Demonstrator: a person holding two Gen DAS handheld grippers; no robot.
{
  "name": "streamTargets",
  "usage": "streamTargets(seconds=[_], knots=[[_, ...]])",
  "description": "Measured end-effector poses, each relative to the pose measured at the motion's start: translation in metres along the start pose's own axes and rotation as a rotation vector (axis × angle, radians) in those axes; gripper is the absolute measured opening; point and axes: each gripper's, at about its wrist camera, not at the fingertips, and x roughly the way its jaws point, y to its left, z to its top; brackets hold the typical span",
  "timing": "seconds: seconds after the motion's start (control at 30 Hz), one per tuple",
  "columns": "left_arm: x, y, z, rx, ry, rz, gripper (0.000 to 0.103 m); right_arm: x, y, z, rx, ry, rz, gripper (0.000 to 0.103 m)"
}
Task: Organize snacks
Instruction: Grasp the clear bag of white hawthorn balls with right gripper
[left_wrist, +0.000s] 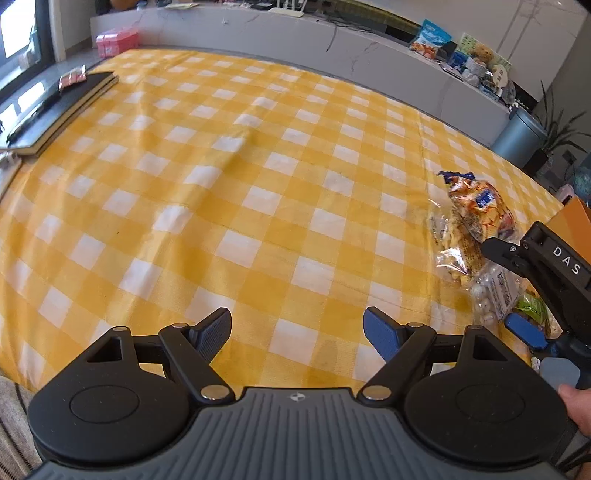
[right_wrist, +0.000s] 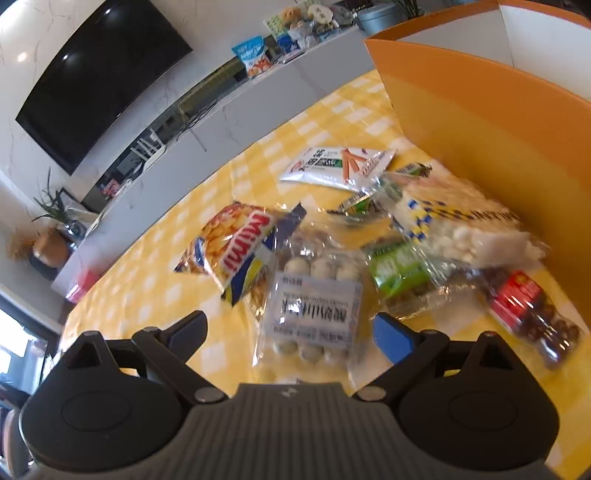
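Several snack packs lie in a heap on the yellow checked tablecloth (left_wrist: 258, 184). In the right wrist view my right gripper (right_wrist: 288, 325) is open just above a clear bag of white balls (right_wrist: 314, 306). Around that bag lie a Mimi bag (right_wrist: 236, 247), a green pack (right_wrist: 399, 269), a marshmallow bag (right_wrist: 461, 229), a red-labelled bag of brown balls (right_wrist: 528, 310) and a white stick-snack packet (right_wrist: 336, 166). An orange box (right_wrist: 498, 122) stands right behind the heap. My left gripper (left_wrist: 297, 332) is open over bare cloth, left of the heap. From there I see the right gripper (left_wrist: 498, 284) over the Mimi bag (left_wrist: 480, 206).
A black notebook (left_wrist: 55, 107) with a small packet on it lies at the table's far left. A pink box (left_wrist: 116, 40) and more snacks (left_wrist: 430, 37) sit on the ledge behind. A grey bin (left_wrist: 517, 136) stands beyond the table. A hand (left_wrist: 576, 410) holds the right gripper.
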Motion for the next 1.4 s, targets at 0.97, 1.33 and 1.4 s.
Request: streamTargets(seconds=[0.97, 1.33, 1.4], knots=[[0.016, -0.013, -0.002, 0.071, 0.029, 0.088, 0.095, -0.019, -0.003, -0.035, -0.393, 0.127, -0.020, 0.060], [0.015, -0.018, -0.003, 0.094, 0.023, 0.082, 0.095, -0.010, 0.008, -0.056, -0.557, -0.001, -0.080, 0.062], [0.014, -0.018, -0.003, 0.088, 0.021, 0.075, 0.095, -0.010, 0.004, -0.052, -0.539, 0.002, -0.064, 0.060]])
